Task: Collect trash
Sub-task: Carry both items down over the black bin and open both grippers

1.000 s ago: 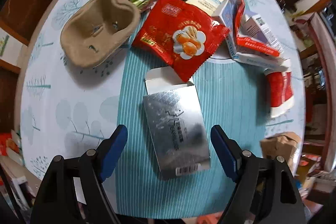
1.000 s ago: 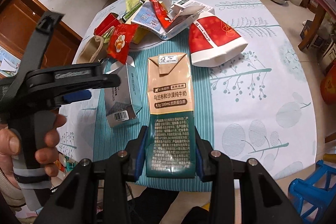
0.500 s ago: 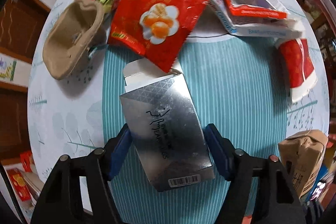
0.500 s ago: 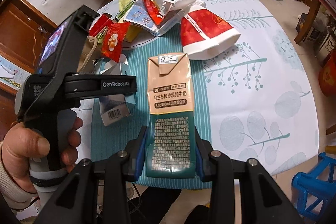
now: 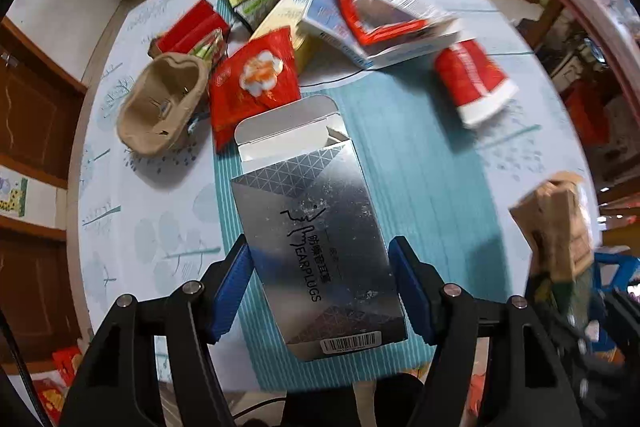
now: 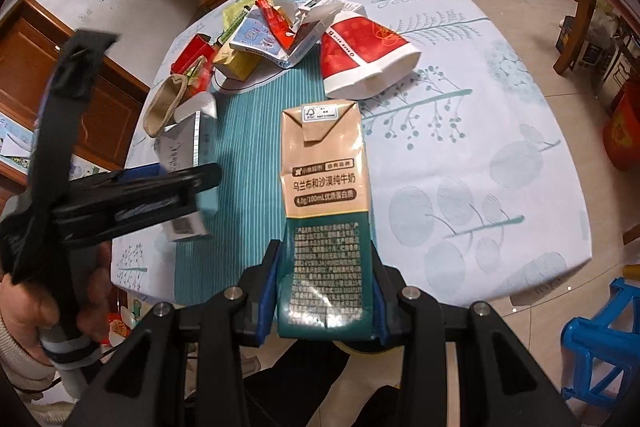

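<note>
A silver earplug box (image 5: 320, 227) with its top flap open sits between the blue pads of my left gripper (image 5: 318, 259), which press on its two long sides; the box is held off the teal runner. The right wrist view shows the same box (image 6: 180, 147) hanging in the left gripper (image 6: 160, 187), which a hand holds at the left. My right gripper (image 6: 324, 291) is shut on a tan and green milk carton (image 6: 324, 187), held above the table's near edge. That carton (image 5: 556, 223) appears blurred at the right of the left wrist view.
On the round table (image 5: 140, 227) lie a pulp cup holder (image 5: 160, 107), a red snack packet (image 5: 256, 83), a flattened red paper cup (image 5: 472, 79) and a pile of boxes and wrappers (image 5: 360, 23). A blue stool (image 6: 600, 343) stands on the floor at the right.
My left gripper came down around the silver box, its jaws closed on the box's sides, and it lifted the box while rolling. The right gripper kept its carton and shifted slightly.
</note>
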A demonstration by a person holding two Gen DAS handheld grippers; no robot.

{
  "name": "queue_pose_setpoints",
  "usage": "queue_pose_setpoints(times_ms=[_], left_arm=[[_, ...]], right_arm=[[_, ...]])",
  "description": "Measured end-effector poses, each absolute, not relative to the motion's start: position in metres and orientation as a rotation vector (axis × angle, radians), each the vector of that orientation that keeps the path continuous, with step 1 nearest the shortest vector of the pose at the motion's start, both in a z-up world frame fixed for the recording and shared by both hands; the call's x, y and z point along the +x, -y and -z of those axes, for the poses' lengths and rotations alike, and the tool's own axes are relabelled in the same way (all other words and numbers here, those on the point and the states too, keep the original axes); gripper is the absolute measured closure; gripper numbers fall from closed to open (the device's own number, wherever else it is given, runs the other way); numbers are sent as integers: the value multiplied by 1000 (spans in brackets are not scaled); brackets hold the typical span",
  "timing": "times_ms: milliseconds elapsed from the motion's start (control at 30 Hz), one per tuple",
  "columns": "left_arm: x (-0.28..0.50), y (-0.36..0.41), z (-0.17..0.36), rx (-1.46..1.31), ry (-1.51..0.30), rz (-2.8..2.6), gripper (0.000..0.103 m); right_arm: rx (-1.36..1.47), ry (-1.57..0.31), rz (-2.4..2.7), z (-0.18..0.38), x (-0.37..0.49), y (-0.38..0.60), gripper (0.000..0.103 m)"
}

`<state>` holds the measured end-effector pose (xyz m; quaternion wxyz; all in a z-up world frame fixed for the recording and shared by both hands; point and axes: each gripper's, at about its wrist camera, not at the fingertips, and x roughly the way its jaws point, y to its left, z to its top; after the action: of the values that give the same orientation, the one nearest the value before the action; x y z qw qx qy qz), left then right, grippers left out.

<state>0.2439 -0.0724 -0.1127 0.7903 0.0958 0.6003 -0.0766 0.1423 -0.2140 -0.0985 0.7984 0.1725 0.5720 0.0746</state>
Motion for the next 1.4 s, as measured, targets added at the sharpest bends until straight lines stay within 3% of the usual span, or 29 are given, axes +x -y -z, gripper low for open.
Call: queue_pose_setpoints(times_ms=[300, 600, 1033, 1400], left_arm=[[161, 68, 57, 140, -1190, 209, 36], [79, 79, 57, 106, -1183, 181, 36], [18, 94, 119, 168, -1325, 210, 36], [14, 100, 235, 128, -1445, 277, 36]], right_arm=[[345, -1197, -214, 78, 102, 231, 65], [289, -1208, -313, 73, 43, 239, 65], [387, -1351, -327, 147, -14, 245, 65], [457, -1457, -200, 251, -15, 251, 65]])
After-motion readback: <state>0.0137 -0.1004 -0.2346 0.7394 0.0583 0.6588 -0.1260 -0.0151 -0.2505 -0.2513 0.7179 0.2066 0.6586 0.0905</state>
